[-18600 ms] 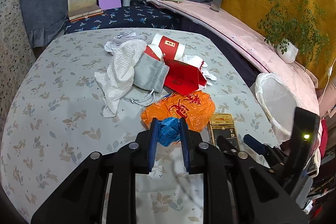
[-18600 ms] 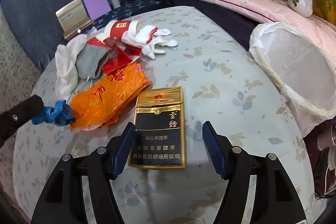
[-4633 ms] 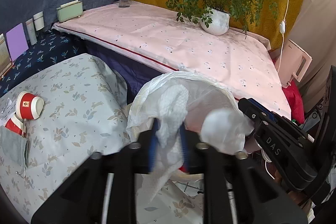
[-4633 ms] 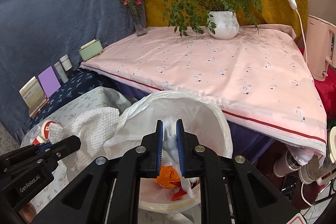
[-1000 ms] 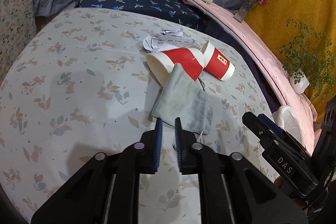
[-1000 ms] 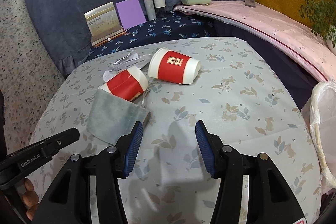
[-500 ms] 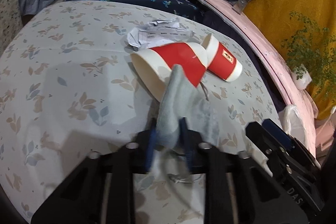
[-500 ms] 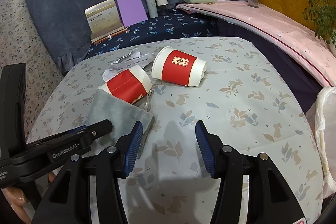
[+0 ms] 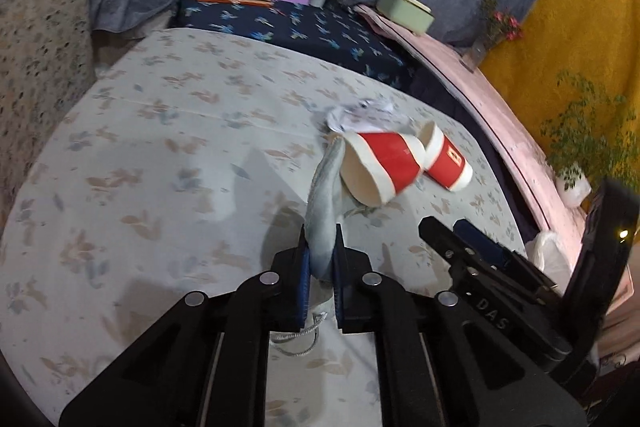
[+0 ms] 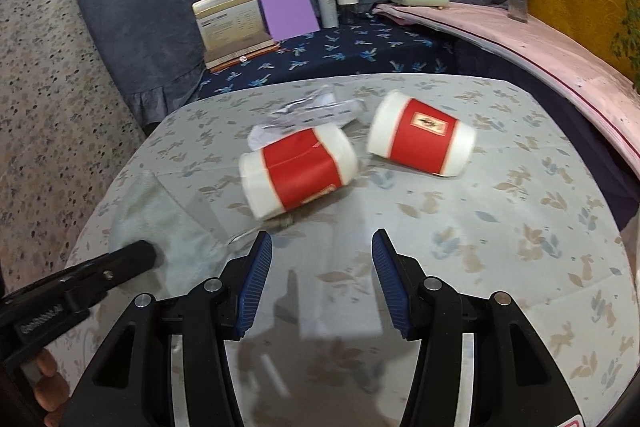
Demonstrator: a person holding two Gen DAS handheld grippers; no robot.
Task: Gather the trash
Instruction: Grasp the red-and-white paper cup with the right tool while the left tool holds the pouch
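Note:
My left gripper [image 9: 320, 251] is shut on a grey drawstring pouch [image 9: 326, 195] and holds it lifted off the table; it also shows in the right wrist view [image 10: 160, 223]. Two red-and-white paper cups lie on their sides: the nearer one [image 10: 298, 169] [image 9: 378, 165] and the farther one [image 10: 422, 139] [image 9: 446, 159]. A crumpled white paper [image 10: 312, 109] [image 9: 360, 113] lies behind them. My right gripper [image 10: 322, 275] is open and empty, just in front of the nearer cup.
The table has a pale floral cloth [image 10: 500, 227]. A white trash bag [image 9: 550, 259] hangs off the table's right side. Books, a purple card, bottles and a green box stand on the dark shelf [image 10: 360, 47] behind. A plant [image 9: 580, 131] stands at the right.
My left gripper closed on the grey pouch and lifted it off the table. My right gripper moved closer to the two cups and stayed open.

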